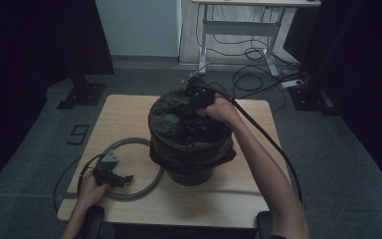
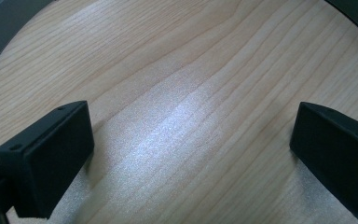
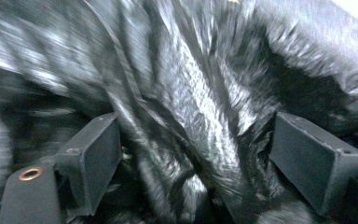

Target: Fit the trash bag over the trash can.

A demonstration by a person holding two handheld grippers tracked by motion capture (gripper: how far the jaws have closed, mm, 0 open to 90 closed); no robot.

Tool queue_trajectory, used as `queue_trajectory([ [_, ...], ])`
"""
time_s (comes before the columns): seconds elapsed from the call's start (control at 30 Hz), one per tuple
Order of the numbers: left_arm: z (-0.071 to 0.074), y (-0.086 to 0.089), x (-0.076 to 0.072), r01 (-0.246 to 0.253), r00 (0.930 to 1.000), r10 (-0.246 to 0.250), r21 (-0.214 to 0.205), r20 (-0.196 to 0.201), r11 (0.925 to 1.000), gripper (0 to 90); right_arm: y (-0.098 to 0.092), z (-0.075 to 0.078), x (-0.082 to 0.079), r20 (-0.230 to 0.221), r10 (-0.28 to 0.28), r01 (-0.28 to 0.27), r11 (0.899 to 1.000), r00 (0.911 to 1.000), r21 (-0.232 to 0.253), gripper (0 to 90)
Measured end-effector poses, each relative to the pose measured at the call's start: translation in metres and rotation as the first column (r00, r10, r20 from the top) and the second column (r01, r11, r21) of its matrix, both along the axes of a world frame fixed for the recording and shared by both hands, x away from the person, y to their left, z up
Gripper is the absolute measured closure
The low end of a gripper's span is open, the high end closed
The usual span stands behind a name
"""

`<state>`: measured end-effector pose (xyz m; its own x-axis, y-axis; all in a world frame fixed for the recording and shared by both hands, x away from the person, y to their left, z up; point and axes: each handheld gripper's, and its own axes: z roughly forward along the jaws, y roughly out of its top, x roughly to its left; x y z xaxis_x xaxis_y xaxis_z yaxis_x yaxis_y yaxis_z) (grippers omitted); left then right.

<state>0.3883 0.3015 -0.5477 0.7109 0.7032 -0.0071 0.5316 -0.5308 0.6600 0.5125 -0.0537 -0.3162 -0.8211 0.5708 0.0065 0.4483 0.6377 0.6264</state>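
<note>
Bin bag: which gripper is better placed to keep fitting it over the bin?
Right. The right gripper is open at the bin bag, folds between its jaws. The left gripper rests open on the table inside the grey ring.

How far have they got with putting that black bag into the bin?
Done: the black bag already lines the bin and drapes over its rim. In hand: the right tool is at the bag's far edge, jaws open over crumpled plastic, gripping nothing. Probably left: fitting the grey ring, which lies on the table beside the bin, where the left tool rests open.
</note>
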Motion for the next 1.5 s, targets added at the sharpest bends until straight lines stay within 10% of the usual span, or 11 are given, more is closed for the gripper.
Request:
queue_trajectory([
  [0.27, 0.0, 0.0, 0.0, 0.0, 1.0, 0.0, 0.0, -0.001, 1.0, 0.0, 0.009, -0.022, 0.003, -0.031, 0.036, -0.038, 0.997, 0.9989, -0.062, 16.9],
  [0.63, 0.0, 0.0, 0.0, -0.001, 1.0, 0.001, 0.0, -0.001, 1.0, 0.0, 0.005, 0.029, -0.045, 0.074, 0.125, -0.129, 0.99, 0.9894, 0.054, 18.1],
  [0.77, 0.0, 0.0, 0.0, -0.001, 1.0, 0.001, 0.0, -0.001, 1.0, 0.0, 0.025, 0.014, -0.059, 0.039, 0.203, -0.203, 0.979, 0.9785, 0.019, 15.0],
  [1.1, 0.0, 0.0, 0.0, -0.001, 1.0, 0.001, -0.001, -0.001, 1.0, 0.0, 0.058, -0.033, -0.046, -0.031, 0.182, -0.184, 0.98, 0.9828, -0.08, 14.4],
  [1.37, 0.0, 0.0, 0.0, -0.001, 1.0, 0.001, 0.0, -0.001, 1.0, 0.0, 0.033, 0.009, -0.057, 0.046, 0.223, -0.224, 0.974, 0.9738, 0.026, 14.7],
  [1.5, 0.0, 0.0, 0.0, -0.001, 1.0, 0.001, -0.001, -0.001, 1.0, 0.0, 0.015, 0.016, -0.045, 0.085, 0.108, -0.107, 0.994, 0.9905, -0.01, 14.5],
])
